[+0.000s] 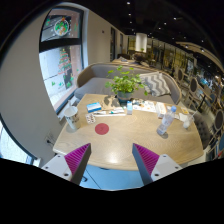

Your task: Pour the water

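My gripper (pixel 112 160) is open, its two magenta pads (pixel 78 158) spread wide over the near edge of a round light-wood table (pixel 122 140), with nothing between them. Beyond the fingers a small red disc (pixel 101 128) lies flat on the tabletop. A small bottle-like container (pixel 129 106) stands farther back, in front of a potted green plant (pixel 126 84). At the right side of the table stand two pale upright items (pixel 163 129) and a blue-and-white one (pixel 185 120). I cannot tell which of them holds water.
A pale object (pixel 71 118) stands at the table's left side, with a flat blue-edged item (pixel 94 108) behind it. A blue seat (pixel 110 178) sits below the near table edge. A window with a poster (pixel 58 55) is at left; a striped sofa (pixel 155 82) lies beyond.
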Demonstrator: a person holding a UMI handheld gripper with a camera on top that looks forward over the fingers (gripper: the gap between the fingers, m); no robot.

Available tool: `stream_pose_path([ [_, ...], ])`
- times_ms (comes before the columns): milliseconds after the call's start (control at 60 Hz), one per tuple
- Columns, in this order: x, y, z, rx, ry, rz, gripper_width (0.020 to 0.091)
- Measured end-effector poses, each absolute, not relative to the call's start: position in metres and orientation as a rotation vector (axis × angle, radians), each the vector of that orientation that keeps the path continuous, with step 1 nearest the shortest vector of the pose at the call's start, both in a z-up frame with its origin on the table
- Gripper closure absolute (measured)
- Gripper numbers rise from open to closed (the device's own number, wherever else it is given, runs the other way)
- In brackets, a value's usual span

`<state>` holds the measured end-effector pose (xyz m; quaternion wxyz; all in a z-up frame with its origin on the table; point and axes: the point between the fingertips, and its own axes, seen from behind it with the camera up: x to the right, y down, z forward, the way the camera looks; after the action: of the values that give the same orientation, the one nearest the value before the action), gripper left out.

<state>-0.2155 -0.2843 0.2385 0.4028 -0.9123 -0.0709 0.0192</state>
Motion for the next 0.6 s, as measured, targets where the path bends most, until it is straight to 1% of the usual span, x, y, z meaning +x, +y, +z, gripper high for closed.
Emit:
stream_pose_path([
  [100, -0.200, -0.287, 0.235, -2.318, -0.159, 0.073, 0.0258],
  [383, -0.053, -0.233, 0.180, -2.309, -0.159, 0.050, 0.0254],
  [600, 0.057, -0.163, 0.132, -2.262, -0.134, 0.034, 0.0253],
])
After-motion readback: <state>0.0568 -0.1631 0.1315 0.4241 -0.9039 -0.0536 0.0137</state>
